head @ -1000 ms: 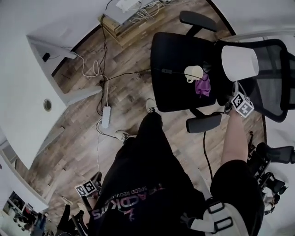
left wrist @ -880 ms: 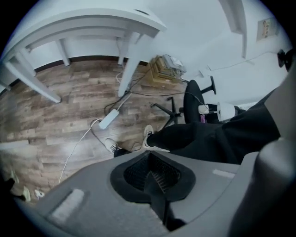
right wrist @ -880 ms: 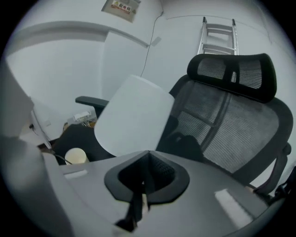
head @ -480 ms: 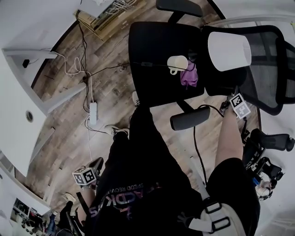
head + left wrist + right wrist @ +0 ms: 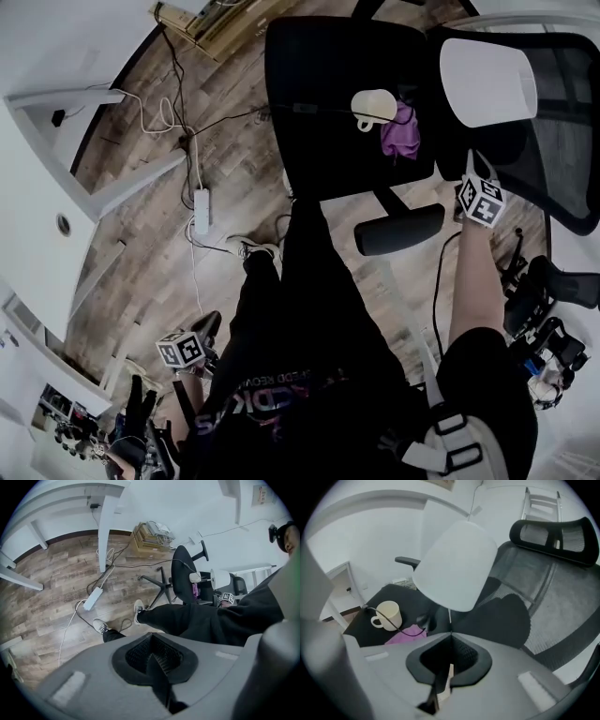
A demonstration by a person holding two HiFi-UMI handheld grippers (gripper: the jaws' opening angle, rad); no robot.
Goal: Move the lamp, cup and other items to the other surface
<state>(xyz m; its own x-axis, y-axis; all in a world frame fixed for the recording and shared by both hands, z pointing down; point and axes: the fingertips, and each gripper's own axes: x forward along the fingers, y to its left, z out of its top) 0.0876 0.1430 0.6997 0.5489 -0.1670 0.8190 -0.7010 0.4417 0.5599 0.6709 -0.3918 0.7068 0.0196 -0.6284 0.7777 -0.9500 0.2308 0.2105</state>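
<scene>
Head view: lamp [image 5: 487, 82], white shade, on black chair seat [image 5: 319, 75] at backrest side. Cup [image 5: 373, 105] mid-seat, purple cloth [image 5: 400, 136] just beside it. Right gripper [image 5: 472, 171] at seat's edge, close to lamp. Left gripper [image 5: 202, 333] well away from seat, beside person's leg [image 5: 309, 309].

Left gripper view: claw pressed together, empty; seat far ahead.

Right gripper view: claw pressed together, nothing pinched; lamp stem on seat just past tips.

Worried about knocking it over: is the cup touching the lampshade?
Apart. In the head view the purple cloth and bare seat lie between cup and lampshade; the right gripper view agrees.
</scene>
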